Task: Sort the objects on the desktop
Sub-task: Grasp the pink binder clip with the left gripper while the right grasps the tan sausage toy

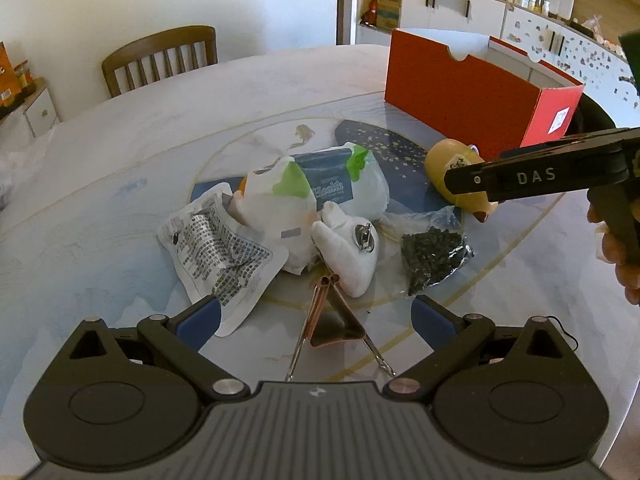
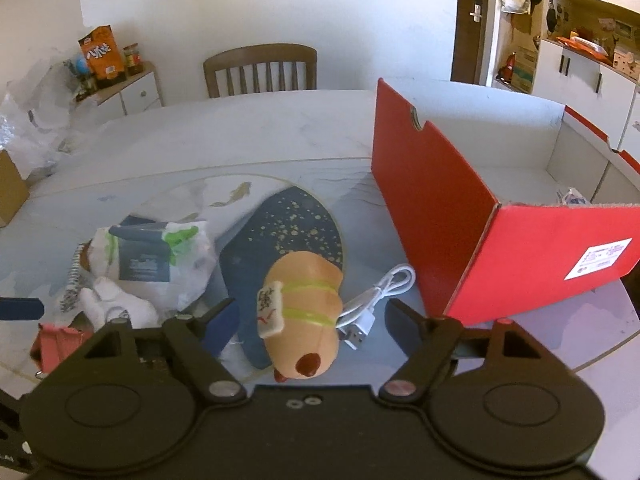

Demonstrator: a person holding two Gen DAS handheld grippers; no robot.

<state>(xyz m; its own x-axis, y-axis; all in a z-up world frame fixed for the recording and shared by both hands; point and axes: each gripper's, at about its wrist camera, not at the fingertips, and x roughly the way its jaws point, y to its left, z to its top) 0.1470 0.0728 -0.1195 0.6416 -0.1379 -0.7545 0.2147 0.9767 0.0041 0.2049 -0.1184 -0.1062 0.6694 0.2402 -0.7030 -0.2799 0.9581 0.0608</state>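
Observation:
A pile of objects lies mid-table: a white pouch with a blue label (image 1: pixel 320 188), a printed foil packet (image 1: pixel 216 248), a white plush keychain (image 1: pixel 352 248), a bag of black bits (image 1: pixel 434 258) and a rose-coloured binder clip (image 1: pixel 336 320). My left gripper (image 1: pixel 316 316) is open, its fingers either side of the clip. A yellow plush toy (image 2: pixel 304 316) lies between the open fingers of my right gripper (image 2: pixel 312 324). A white USB cable (image 2: pixel 376 300) lies beside it. A red box (image 2: pixel 460 216) stands open at the right.
A wooden chair (image 2: pixel 260 70) stands at the table's far edge. A side cabinet (image 2: pixel 120 88) with snack packs is at the far left. White cupboards (image 1: pixel 452 8) line the back wall. A cardboard box (image 2: pixel 10 188) sits at the left edge.

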